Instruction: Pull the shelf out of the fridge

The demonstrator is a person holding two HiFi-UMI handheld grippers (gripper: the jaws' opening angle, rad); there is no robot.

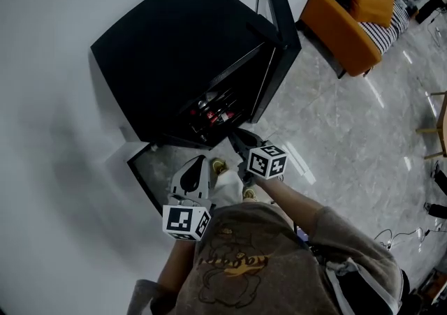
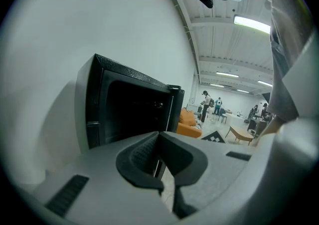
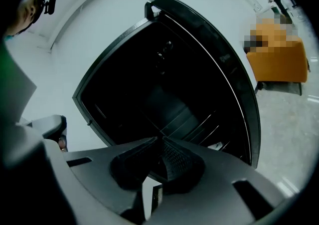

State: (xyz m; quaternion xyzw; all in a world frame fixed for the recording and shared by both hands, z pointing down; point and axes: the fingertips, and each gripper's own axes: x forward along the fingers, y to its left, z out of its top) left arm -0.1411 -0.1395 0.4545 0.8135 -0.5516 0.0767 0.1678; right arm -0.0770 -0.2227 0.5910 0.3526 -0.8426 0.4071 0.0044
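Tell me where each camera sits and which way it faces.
Head view: head-mounted, looking steeply down at the open fridge; shows their shirt, the left hand-held gripper and right hand-held gripper.
Left gripper view: on that hand-held gripper, looking up along its closed jaws at the fridge; their shirt shows at right.
Right gripper view: on that hand-held gripper, looking along its closed jaws into the fridge; the person's head shows upper left.
Both gripper views share the fridge and orange sofa.

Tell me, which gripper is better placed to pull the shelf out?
Right, probably. The right gripper sits at the open fridge, facing its shelf; the left gripper hangs back beside it.
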